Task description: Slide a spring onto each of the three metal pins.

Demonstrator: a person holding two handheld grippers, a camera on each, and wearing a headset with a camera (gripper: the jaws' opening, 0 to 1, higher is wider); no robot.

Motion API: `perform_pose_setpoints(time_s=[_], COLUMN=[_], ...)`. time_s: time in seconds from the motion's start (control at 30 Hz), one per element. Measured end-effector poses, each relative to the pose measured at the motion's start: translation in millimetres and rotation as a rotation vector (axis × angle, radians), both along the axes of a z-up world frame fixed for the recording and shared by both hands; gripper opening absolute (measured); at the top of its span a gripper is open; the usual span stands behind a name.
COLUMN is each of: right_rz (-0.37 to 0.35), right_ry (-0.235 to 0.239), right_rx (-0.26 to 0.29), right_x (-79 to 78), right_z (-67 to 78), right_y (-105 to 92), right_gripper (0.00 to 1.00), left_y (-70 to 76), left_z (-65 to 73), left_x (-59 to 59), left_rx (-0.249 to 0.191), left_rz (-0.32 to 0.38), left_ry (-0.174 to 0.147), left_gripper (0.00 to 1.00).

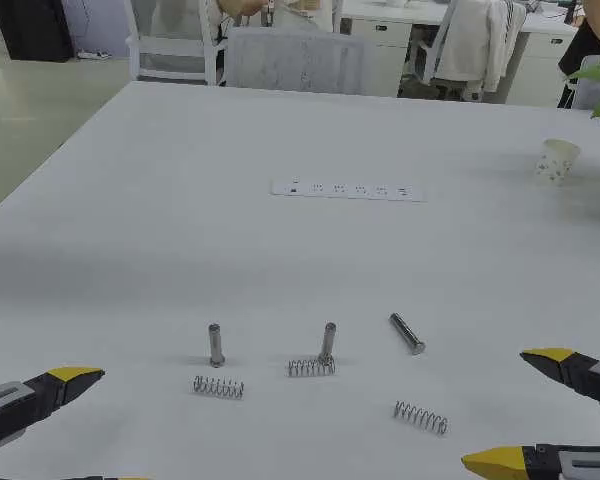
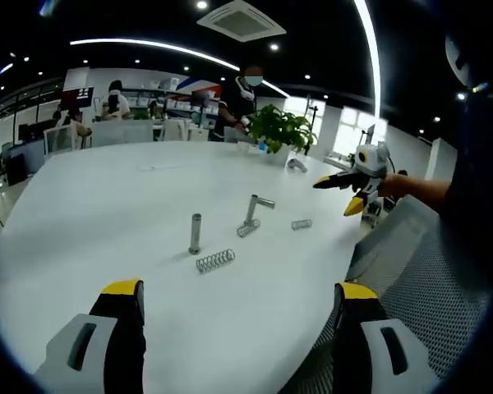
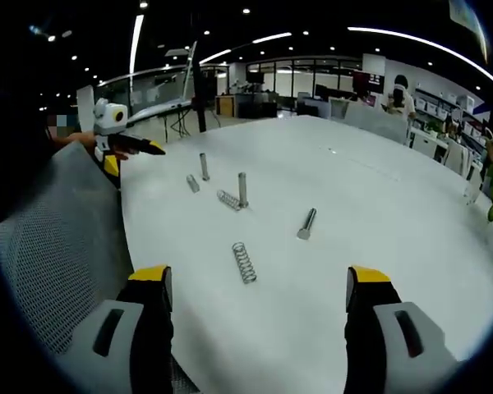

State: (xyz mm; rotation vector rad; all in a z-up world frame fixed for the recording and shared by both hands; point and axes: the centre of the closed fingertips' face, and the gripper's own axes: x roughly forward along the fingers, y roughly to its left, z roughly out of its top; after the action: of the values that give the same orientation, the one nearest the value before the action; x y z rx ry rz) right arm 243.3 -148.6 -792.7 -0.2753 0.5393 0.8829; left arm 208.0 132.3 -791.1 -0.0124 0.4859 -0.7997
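The left claw hovers at the near left edge of the white tabletop with its yellow-tipped jaws spread wide. The right claw hovers at the near right edge, its jaws likewise spread wide. Three metal pins sit in a row between the claws and farther in. The left pin stands upright. The middle pin stands upright. The right pin lies on its side, head toward the person. All three springs lie flat on the tabletop. The left spring lies just in front of the left pin, apart from it. The middle spring lies against the base of the middle pin. The right spring lies nearer the person than the right pin, apart from it. A power strip sits mid-tabletop; a paper cup stands at the far right.
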Motion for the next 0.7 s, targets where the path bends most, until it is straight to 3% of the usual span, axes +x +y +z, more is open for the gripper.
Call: perform_pose_setpoints(time_s=[0.7], right_rz=[0.005], right_ry=[0.007], right_rx=[-0.005], right_x=[-1.1], right_z=[-2.8], right_y=[2.1], right_gripper=[0.87], left_y=[1.4], left_z=[-0.7], left_x=[-0.5], left_rx=[-0.006], left_rz=[0.006], left_ry=[0.002], left_gripper=[0.9])
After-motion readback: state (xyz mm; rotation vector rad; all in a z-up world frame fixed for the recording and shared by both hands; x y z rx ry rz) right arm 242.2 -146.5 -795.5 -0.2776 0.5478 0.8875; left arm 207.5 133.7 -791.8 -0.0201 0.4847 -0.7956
